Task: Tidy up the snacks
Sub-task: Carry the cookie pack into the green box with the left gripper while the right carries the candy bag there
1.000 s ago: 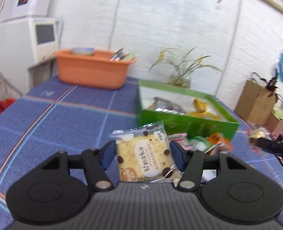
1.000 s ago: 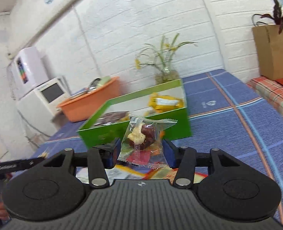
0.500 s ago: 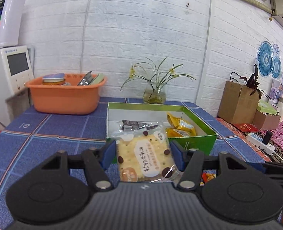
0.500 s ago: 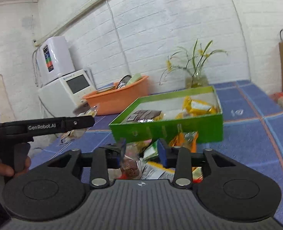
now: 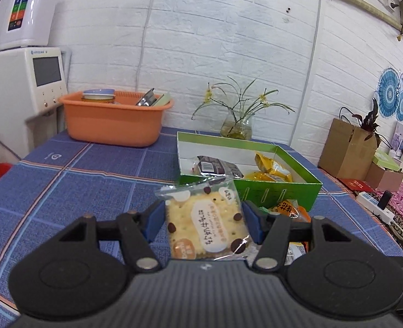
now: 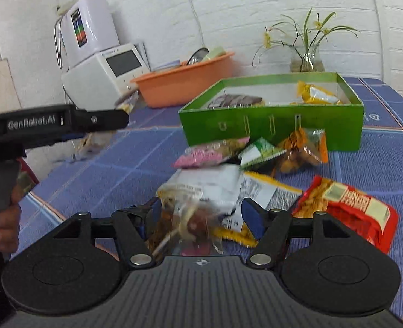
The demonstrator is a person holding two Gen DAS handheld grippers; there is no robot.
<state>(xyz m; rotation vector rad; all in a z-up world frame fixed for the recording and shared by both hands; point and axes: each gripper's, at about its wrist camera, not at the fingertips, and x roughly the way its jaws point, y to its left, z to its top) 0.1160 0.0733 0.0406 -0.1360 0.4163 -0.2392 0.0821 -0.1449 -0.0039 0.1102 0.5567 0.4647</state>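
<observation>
Right now my left gripper [image 5: 203, 222] clamps a cracker packet [image 5: 205, 225] by its sides, long axis pointing away toward the green box [image 5: 278, 188]. My right gripper [image 6: 197, 216], jaws just opened wide, has a blurred clear snack bag [image 6: 186, 222] loose between them above the surface [image 6: 119, 169].

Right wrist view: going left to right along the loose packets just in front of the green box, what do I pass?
Pink packet → green-and-white packet → orange packet. The white and yellow wrappers nearer the camera overlap, so I leave them out.
</observation>
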